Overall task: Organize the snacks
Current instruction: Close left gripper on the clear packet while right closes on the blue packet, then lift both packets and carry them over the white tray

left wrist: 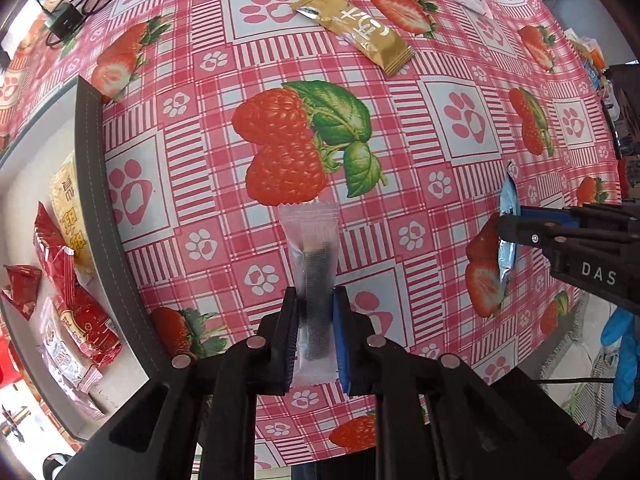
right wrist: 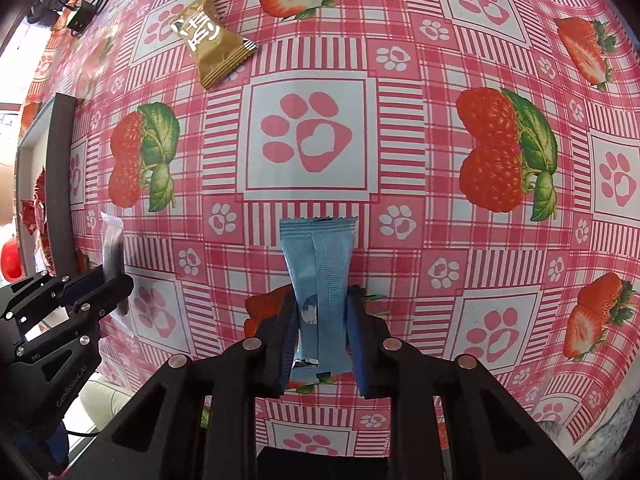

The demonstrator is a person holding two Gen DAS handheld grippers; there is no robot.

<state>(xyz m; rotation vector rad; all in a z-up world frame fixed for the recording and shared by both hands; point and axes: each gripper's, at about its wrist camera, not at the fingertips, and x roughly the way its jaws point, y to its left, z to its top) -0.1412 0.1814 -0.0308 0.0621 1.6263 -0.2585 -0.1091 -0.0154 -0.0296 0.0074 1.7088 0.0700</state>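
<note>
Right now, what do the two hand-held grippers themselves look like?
Both are black plastic frames with angular cut-outs and round silver fasteners. The left hand-held gripper has one black ridged pad and one blue pad; the right hand-held gripper has dark blue-edged fingers. White lettering marks their bodies. A blue glove shows nearby.

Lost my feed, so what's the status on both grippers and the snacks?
Left gripper shut on clear packet. Right gripper shut on blue packet. Gold packet on the cloth; box at left, path open.
</note>
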